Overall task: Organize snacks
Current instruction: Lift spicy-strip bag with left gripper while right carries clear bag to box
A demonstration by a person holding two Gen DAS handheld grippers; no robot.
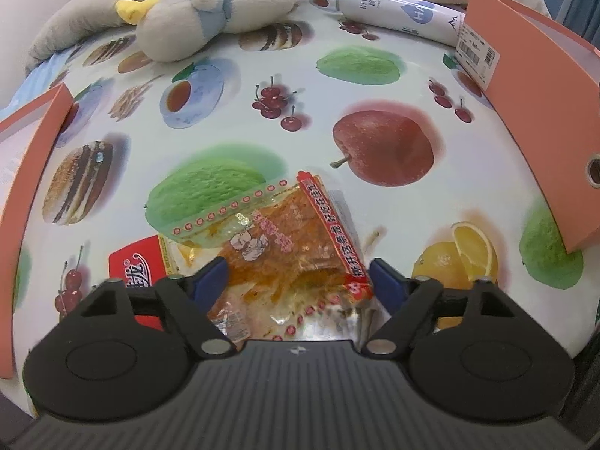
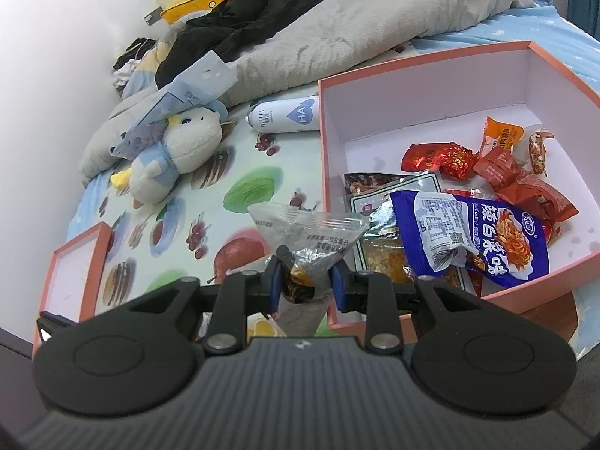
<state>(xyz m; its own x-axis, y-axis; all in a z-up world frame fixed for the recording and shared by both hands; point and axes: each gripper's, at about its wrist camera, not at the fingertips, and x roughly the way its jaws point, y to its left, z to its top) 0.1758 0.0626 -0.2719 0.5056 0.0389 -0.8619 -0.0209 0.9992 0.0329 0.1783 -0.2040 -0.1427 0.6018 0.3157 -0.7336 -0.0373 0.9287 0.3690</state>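
Note:
In the left wrist view a clear snack packet (image 1: 285, 247) with orange contents and red trim lies on the fruit-print cloth (image 1: 300, 75), partly over a red packet (image 1: 135, 262). My left gripper (image 1: 298, 273) straddles it, jaws wide, blue pads (image 1: 212, 277) close beside its two edges; the packet looks flat and uncrumpled. In the right wrist view my right gripper (image 2: 305, 281) is shut on a clear, silvery snack packet (image 2: 311, 232), held up beside the near left corner of the pink box (image 2: 324, 150). Inside the box lie a blue packet (image 2: 487, 240) and several red ones (image 2: 525, 187).
The pink box wall (image 1: 525, 93) stands at the right of the left wrist view, its lid (image 1: 33, 157) (image 2: 67, 273) at the left. A plush toy (image 1: 210, 11) (image 2: 176, 150), a white spray bottle (image 1: 397, 11) (image 2: 288, 114) and a grey blanket (image 2: 356, 26) lie behind.

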